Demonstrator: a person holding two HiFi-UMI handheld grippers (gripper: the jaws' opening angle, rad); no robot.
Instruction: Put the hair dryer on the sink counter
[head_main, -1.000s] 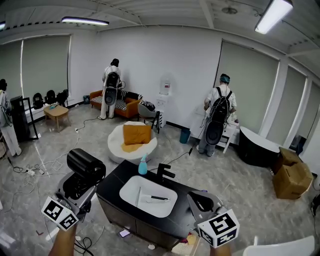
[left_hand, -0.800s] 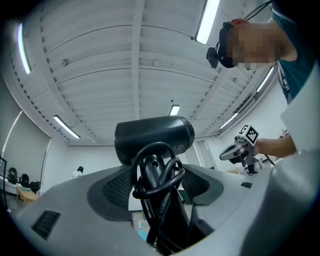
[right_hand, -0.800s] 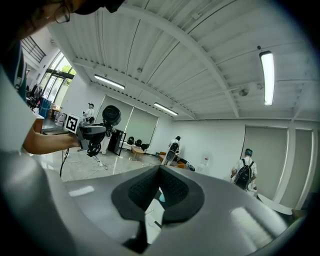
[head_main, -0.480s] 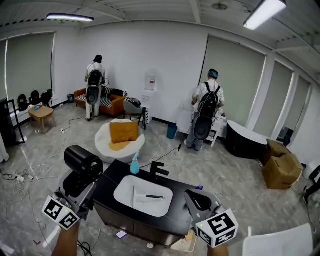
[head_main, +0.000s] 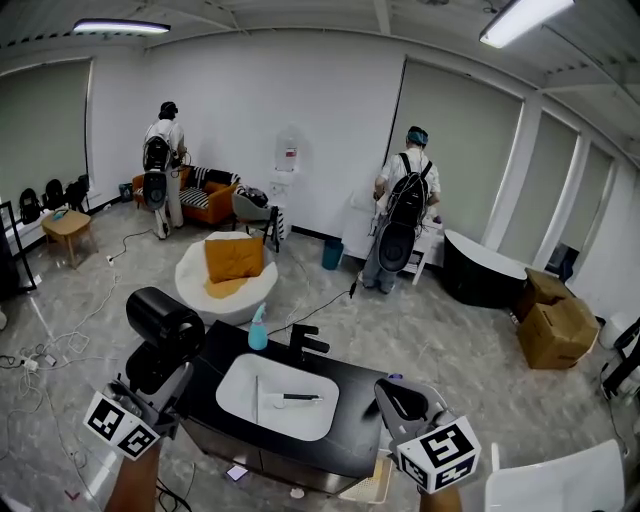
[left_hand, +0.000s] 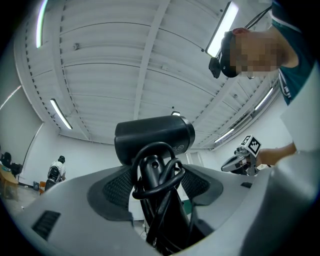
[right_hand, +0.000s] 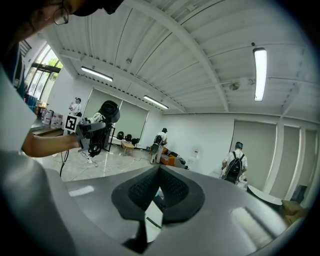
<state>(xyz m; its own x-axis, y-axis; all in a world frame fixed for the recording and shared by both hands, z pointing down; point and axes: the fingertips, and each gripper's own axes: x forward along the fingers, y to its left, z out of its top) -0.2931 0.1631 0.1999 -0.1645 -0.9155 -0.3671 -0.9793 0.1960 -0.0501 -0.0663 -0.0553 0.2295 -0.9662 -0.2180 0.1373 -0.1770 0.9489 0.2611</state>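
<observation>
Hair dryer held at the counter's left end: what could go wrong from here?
1. The cord is wound up inside the left tool's grip; it may snag on release.
2. The sink counter has little bare top beside the basin; the hair dryer could roll in or off.
3. The spray bottle stands close and could be knocked over.
</observation>
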